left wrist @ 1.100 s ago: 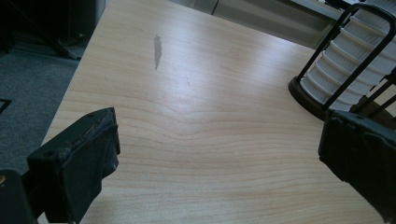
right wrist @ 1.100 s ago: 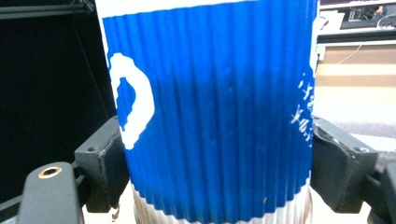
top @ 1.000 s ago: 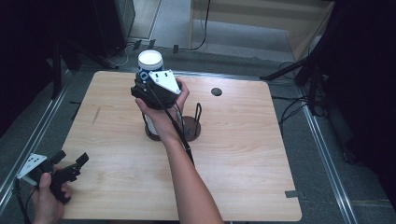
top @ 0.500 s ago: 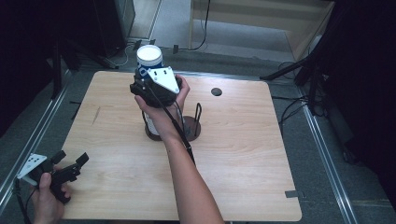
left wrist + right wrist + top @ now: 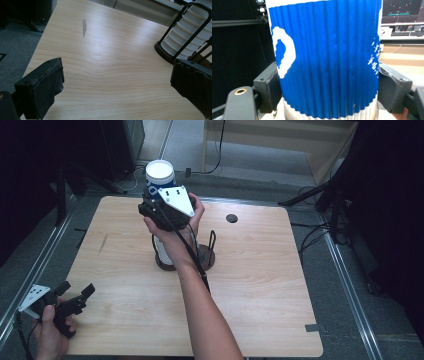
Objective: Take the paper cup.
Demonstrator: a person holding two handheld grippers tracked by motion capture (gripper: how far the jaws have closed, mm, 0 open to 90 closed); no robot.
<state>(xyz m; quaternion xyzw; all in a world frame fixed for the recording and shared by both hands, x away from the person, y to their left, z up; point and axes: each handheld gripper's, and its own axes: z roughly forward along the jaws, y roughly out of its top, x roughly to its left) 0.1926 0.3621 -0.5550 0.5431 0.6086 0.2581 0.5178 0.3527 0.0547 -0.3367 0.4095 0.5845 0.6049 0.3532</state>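
A blue ribbed paper cup (image 5: 161, 184) with a white lid is held up over the middle of the wooden table (image 5: 260, 285). My right gripper (image 5: 158, 192) is shut on it, and its black pads (image 5: 268, 87) press on both sides of the blue sleeve (image 5: 324, 57). Below the hand, a stack of white ribbed cups (image 5: 162, 252) stands in a dark wire holder (image 5: 207, 255). My left gripper (image 5: 76, 290) hovers at the table's near left corner, open with nothing between its fingers. In its own view the left gripper (image 5: 117, 82) looks across bare wood toward the cup stack (image 5: 185, 35).
A round dark hole (image 5: 231, 218) sits in the table's far right part. A faint scuff (image 5: 84, 27) marks the wood at the left. Metal rails and cables run along the floor beside the table.
The right gripper has lifted the blue cup slightly higher above the stack. The left gripper has stayed put.
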